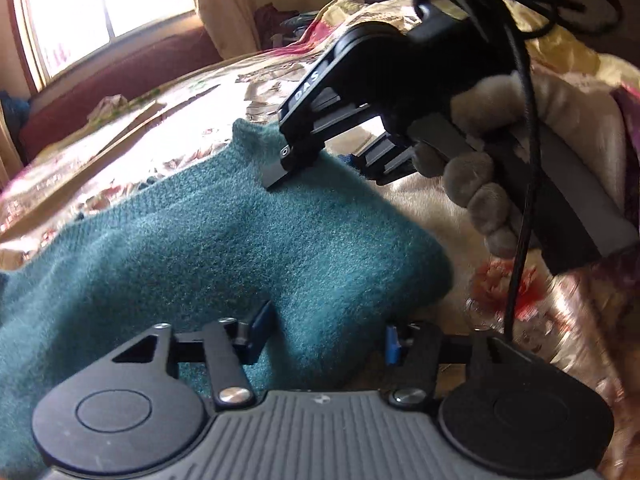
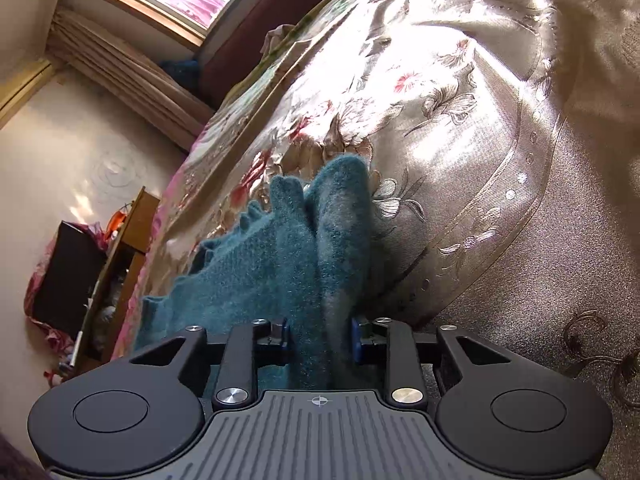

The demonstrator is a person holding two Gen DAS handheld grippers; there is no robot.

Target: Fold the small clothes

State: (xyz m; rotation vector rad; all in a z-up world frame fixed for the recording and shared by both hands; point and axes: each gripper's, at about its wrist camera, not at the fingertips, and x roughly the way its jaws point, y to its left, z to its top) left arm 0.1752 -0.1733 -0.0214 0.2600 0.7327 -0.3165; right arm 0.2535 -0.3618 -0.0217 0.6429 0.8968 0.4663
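Note:
A small teal knitted garment (image 1: 224,240) lies on a floral satin bedspread (image 1: 540,300). In the left wrist view my left gripper (image 1: 326,338) is open, its fingers wide apart over the garment's near edge. The right gripper (image 1: 320,160), held by a gloved hand (image 1: 480,184), reaches down at the garment's far edge. In the right wrist view the right gripper (image 2: 320,338) has the garment (image 2: 304,248) bunched between its blue pads (image 2: 356,340); the fold rises forward from the jaws. How tightly the pads pinch is not plain.
The bedspread (image 2: 460,120) covers a wide bed. A window (image 1: 112,0) and maroon headboard (image 1: 120,76) lie beyond. A wooden cabinet (image 2: 120,272) with clutter stands beside the bed on a pale floor. A black cable (image 1: 520,200) hangs from the right gripper.

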